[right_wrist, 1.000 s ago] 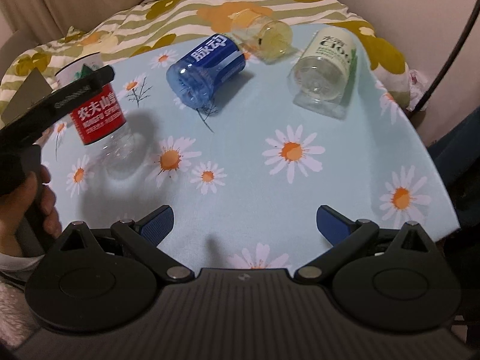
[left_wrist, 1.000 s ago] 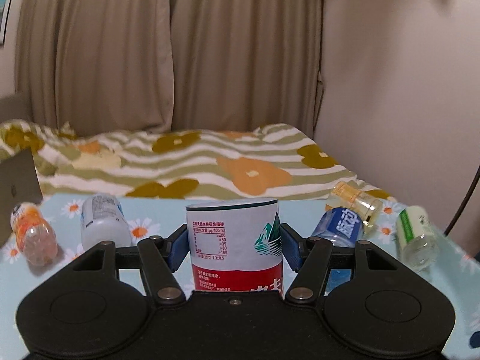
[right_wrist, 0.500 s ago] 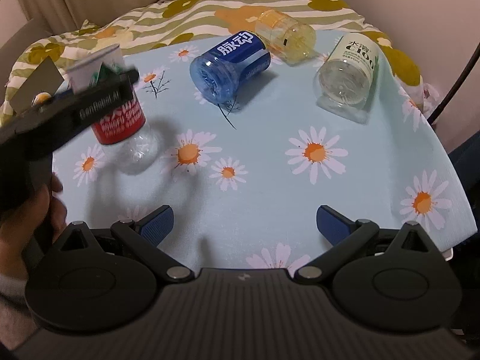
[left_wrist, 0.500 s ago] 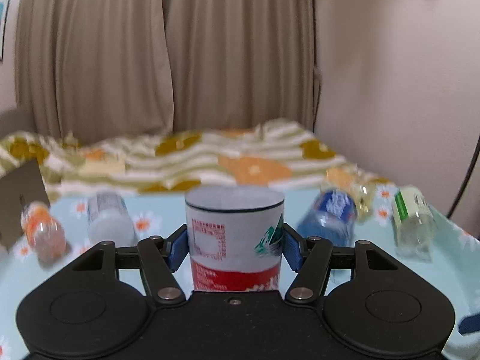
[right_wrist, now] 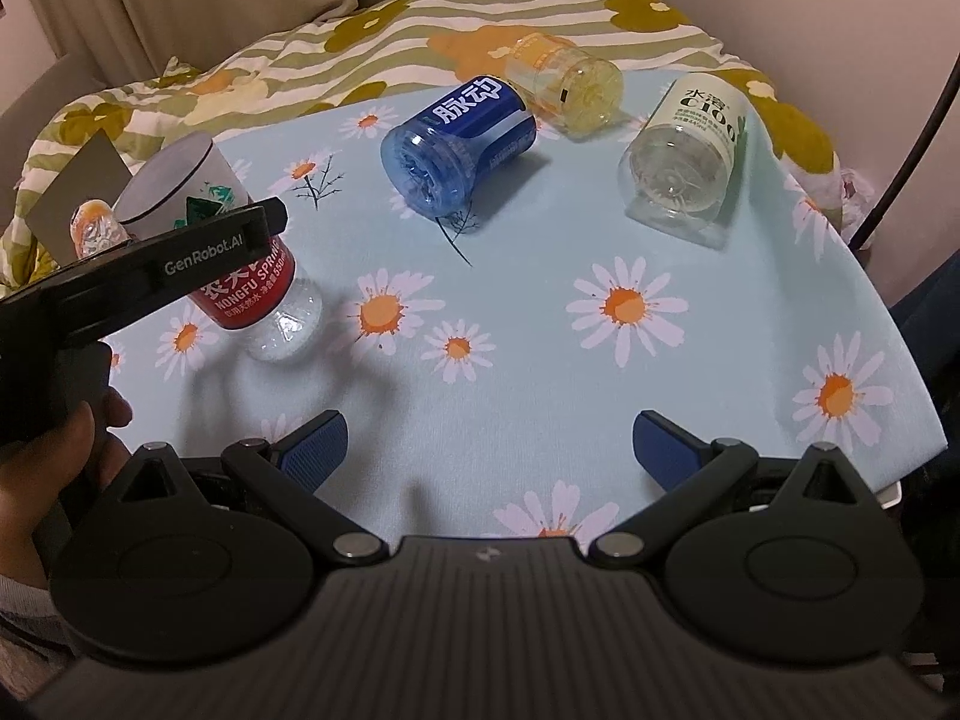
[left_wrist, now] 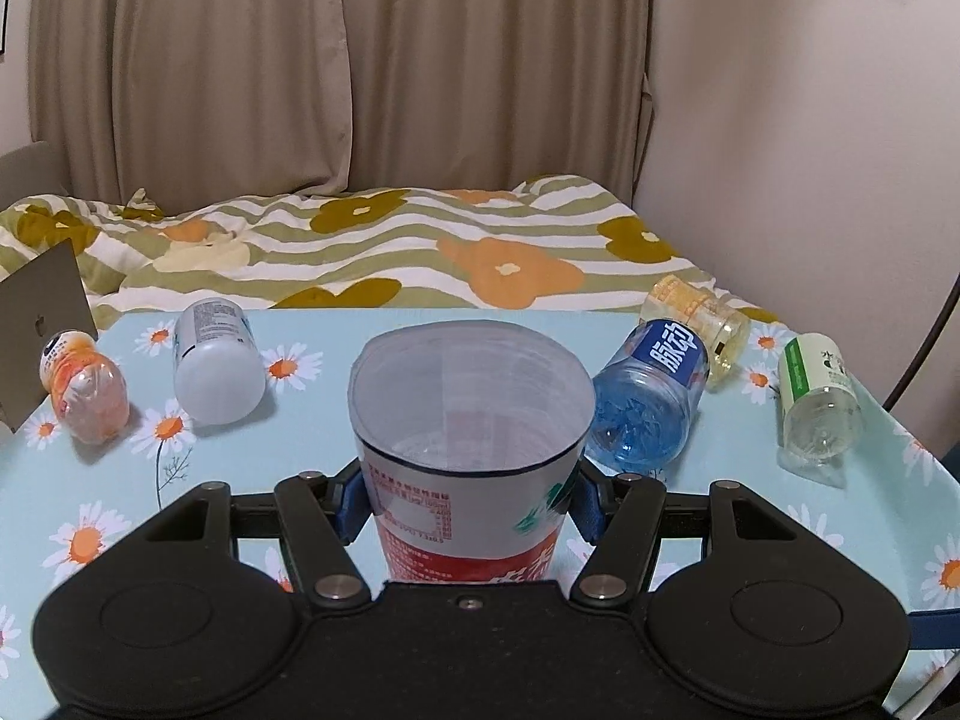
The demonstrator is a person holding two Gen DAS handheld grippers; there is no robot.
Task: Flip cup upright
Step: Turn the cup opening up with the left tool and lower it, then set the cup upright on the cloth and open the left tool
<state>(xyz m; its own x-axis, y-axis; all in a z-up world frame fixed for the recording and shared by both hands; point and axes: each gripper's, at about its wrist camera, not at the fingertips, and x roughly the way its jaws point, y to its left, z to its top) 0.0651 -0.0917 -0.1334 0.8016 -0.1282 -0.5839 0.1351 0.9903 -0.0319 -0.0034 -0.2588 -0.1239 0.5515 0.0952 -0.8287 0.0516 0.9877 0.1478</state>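
Note:
My left gripper [left_wrist: 470, 495] is shut on the red-and-white cup [left_wrist: 471, 420], a cut bottle with a Nongfu Spring label. Its open mouth faces up and toward me. In the right wrist view the cup [right_wrist: 240, 252] stands nearly upright, tilted slightly, with its clear base on the daisy tablecloth [right_wrist: 600, 360]; the left gripper's arm [right_wrist: 150, 276] crosses it. My right gripper [right_wrist: 489, 441] is open and empty above the near part of the table.
Other cut-bottle cups lie on their sides: blue [right_wrist: 462, 138], yellow [right_wrist: 570, 84], green-labelled clear [right_wrist: 690, 156], white [left_wrist: 216, 354], orange [left_wrist: 84, 384]. A laptop corner [left_wrist: 42, 306] is at the left. A bed with a flowered blanket [left_wrist: 420, 252] lies behind.
The left gripper has tipped forward and down with the cup, so its open mouth now shows from above. The right gripper stayed open and drew nearer to the table.

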